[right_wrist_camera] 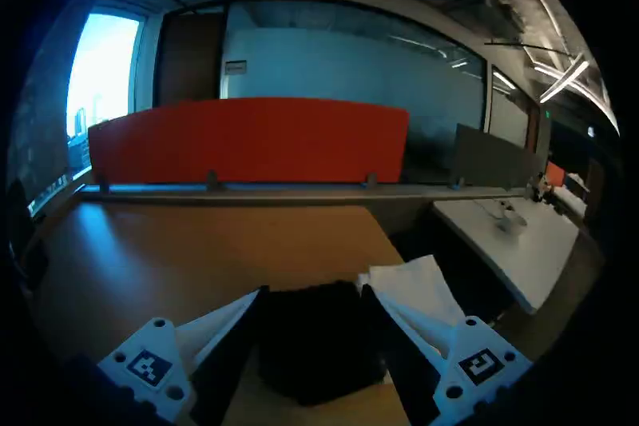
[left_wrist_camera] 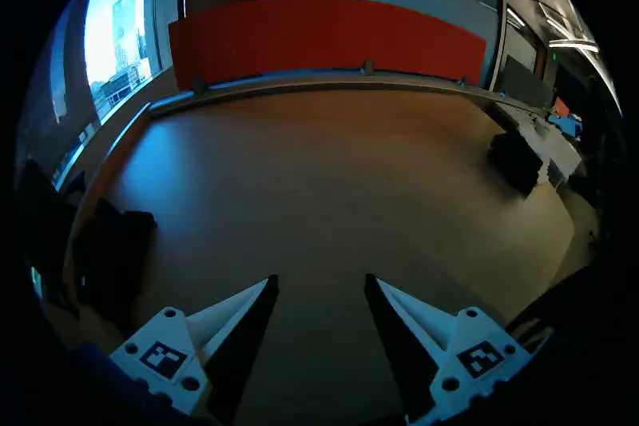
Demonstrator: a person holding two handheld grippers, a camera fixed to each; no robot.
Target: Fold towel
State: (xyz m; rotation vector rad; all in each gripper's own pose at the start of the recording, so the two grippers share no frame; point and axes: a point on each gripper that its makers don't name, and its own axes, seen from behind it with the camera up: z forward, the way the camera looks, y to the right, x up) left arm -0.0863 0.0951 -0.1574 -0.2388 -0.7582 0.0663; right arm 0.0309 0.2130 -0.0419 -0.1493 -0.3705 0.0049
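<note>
1. Left gripper (left_wrist_camera: 319, 286): fingers spread wide, empty, above the bare wooden surface (left_wrist_camera: 319, 186).
2. Right gripper (right_wrist_camera: 313, 294): fingers equally spread, flanking the dark towel (right_wrist_camera: 319, 342) near the surface's right edge, apparently unclamped.
3. The towel lies bunched; folding probably not yet begun.

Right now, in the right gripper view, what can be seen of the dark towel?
The towel is a dark, nearly black bundle of what looks like soft cloth, bunched or folded into a compact block with rounded edges. It lies on the wooden desk near the desk's right edge, between the spread fingers of the right tool. A white cloth or sheet lies beside it, behind and to the right. Dim light hides its texture, and I cannot tell whether the fingers touch it.
</note>
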